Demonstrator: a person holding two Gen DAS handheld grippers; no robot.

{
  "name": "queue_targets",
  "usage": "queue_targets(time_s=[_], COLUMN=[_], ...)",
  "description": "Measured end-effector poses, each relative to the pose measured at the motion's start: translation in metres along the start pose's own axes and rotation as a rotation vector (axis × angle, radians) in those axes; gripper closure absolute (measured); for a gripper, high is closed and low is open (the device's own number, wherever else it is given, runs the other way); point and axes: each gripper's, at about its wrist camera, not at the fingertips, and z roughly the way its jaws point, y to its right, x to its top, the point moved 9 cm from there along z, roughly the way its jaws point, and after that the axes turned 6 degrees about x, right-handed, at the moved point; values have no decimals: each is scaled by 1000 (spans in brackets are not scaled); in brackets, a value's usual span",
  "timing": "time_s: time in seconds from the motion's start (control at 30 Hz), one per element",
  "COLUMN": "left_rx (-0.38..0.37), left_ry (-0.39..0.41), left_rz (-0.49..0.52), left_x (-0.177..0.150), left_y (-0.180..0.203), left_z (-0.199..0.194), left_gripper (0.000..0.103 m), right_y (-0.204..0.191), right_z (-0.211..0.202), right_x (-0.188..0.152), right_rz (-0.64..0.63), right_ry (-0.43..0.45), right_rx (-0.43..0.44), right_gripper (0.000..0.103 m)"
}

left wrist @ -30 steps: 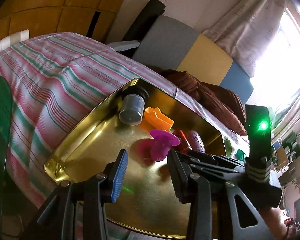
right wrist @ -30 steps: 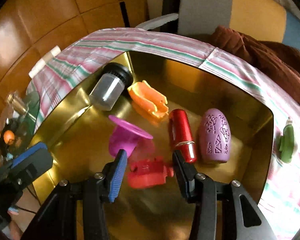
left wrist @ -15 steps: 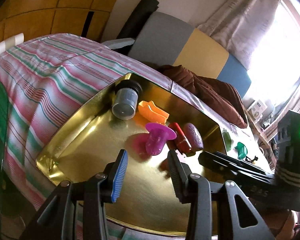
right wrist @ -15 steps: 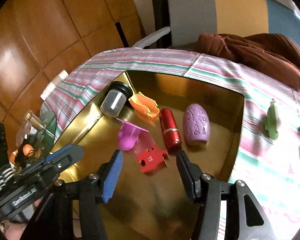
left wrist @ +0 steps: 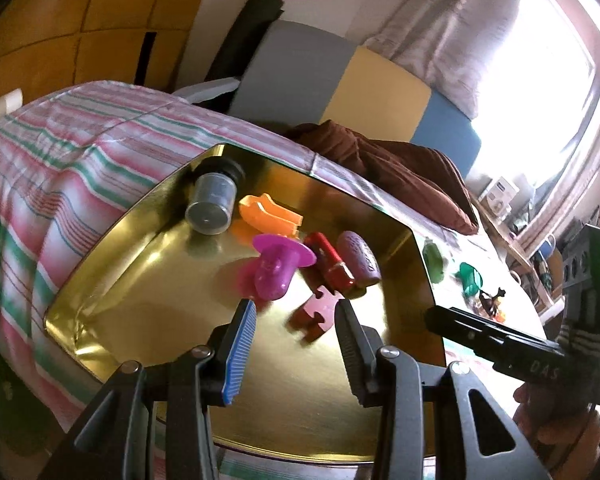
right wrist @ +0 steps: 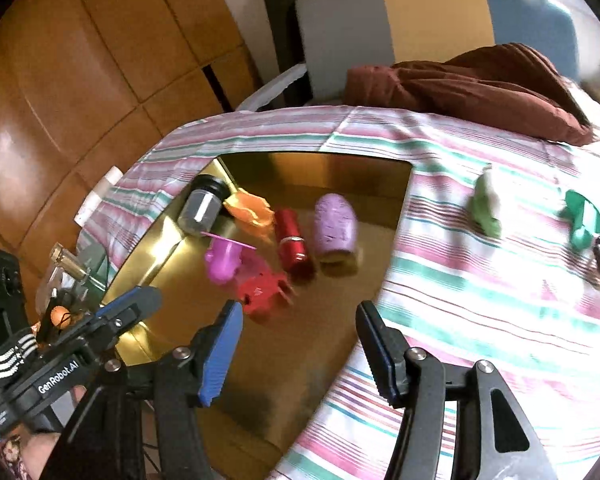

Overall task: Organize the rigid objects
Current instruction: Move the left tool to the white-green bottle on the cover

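Right gripper (right wrist: 296,344): jaws have just been opening and stand apart with nothing between them; it hangs over the near part of the gold tray (right wrist: 380,168).
Left gripper (left wrist: 294,338): jaws parted and empty, aimed down at the tray from its near edge.
Red puzzle piece (right wrist: 262,290): lies flat on the tray floor at about 11 o'clock from the right gripper, free of both tools.
Tray cluster: at 12 o'clock beyond the piece sit a magenta funnel-shaped toy (right wrist: 222,258), a red cylinder (right wrist: 294,242), a lilac patterned oval (right wrist: 336,230), an orange piece (right wrist: 248,210) and a grey jar (right wrist: 202,208) lying on its side.
Still outside: a light green figure (right wrist: 486,210) and a dark green piece (right wrist: 584,220) rest on the striped cloth (right wrist: 480,300) at about 2 o'clock, well apart from the tray.
Handling: these look like light, stiff plastic, likely slick; the light green figure seems best pinched across its narrow middle, low to the cloth.
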Motion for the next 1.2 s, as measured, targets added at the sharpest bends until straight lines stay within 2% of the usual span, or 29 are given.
queue_targets(time_s=[0.33, 0.47, 0.6, 0.73, 0.9, 1.1, 1.2], left_rx=[-29, -57, -85, -119, -156, -192, -215], left_ry=[1, 0, -10, -32, -47, -83, -111], left_rz=[80, 124, 168, 233, 325, 404, 431], left_x=[-6, -11, -20, -33, -48, -60, -62], left_y=[25, 42, 61, 84, 116, 152, 171], left_z=[-6, -11, -13, -15, -19, -17, -12], left_gripper=[62, 62, 62, 62, 62, 62, 62], right_y=[71, 119, 164, 203, 239, 293, 314], right_z=[-21, -37, -53, -71, -91, -113, -117], right_x=[-33, -50, -65, -73, -63, -37, -36], right_rz=[72, 174, 318, 360, 313, 299, 298], right_ry=[-43, -50, -68, -90, -91, -39, -5], right_rx=[-115, -212, -228, -272, -347, -422, -446], right_gripper=[39, 39, 39, 39, 39, 39, 38])
